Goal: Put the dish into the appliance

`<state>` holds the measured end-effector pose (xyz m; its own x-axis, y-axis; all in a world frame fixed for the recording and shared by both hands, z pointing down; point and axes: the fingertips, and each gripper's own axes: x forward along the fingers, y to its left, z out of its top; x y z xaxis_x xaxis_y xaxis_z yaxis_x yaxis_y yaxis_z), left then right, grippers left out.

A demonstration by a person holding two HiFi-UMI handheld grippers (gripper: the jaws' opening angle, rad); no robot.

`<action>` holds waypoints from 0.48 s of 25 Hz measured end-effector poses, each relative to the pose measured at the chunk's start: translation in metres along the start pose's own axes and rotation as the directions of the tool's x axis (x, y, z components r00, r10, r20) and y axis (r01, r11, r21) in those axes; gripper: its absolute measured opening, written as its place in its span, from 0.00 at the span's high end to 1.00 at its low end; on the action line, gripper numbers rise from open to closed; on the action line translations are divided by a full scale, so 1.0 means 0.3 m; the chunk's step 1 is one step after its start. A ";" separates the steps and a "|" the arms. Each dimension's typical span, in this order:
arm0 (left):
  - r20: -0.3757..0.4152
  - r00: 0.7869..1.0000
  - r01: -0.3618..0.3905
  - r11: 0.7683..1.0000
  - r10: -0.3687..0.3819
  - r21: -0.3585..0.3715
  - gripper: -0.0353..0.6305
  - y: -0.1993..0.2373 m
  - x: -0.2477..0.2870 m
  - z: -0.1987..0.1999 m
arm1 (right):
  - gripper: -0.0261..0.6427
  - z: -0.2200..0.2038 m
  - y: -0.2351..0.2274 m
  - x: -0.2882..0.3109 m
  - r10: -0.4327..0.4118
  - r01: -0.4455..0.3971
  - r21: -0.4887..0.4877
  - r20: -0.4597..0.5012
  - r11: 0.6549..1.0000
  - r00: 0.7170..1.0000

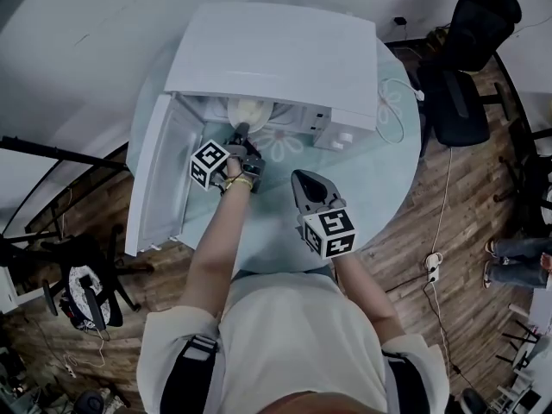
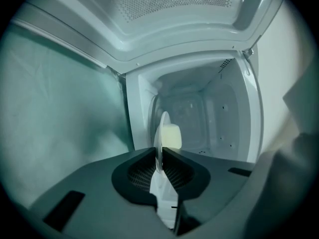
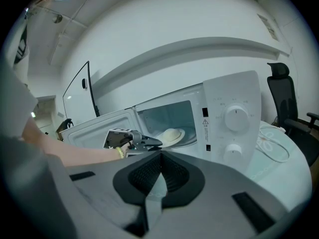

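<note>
A white microwave stands on the round table with its door swung open to the left. My left gripper is at the opening, shut on the rim of a white plate that carries a pale round bun. The plate reaches into the cavity and looks slightly tilted in the right gripper view. In the left gripper view the plate is edge-on between the jaws, with the bun beside it and the cavity behind. My right gripper hovers over the table in front of the microwave, shut and empty.
The table has a pale teal cloth with flower prints. The microwave's two knobs face the right gripper. A white cable lies on the table's right side. Black office chairs stand on the wooden floor beyond the table.
</note>
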<state>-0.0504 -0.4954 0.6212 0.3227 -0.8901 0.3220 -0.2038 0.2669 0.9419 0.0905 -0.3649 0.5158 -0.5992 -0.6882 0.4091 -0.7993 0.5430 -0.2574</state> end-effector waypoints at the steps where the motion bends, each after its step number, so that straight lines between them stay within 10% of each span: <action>1: 0.003 1.000 -0.004 1.000 0.004 -0.003 0.89 0.000 0.012 0.005 | 0.95 -0.002 -0.005 0.002 0.001 -0.001 0.004 -0.002 1.000 1.000; 12: -0.005 1.000 -0.024 0.995 0.025 0.097 0.88 -0.032 0.059 0.049 | 0.95 -0.009 -0.010 0.037 0.025 -0.025 0.022 -0.017 0.999 1.000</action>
<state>-0.0563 -0.5192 0.6164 0.3224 -0.8811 0.3459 -0.3007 0.2512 0.9200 0.0864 -0.3729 0.5234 -0.6181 -0.6663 0.4171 -0.7852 0.5489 -0.2866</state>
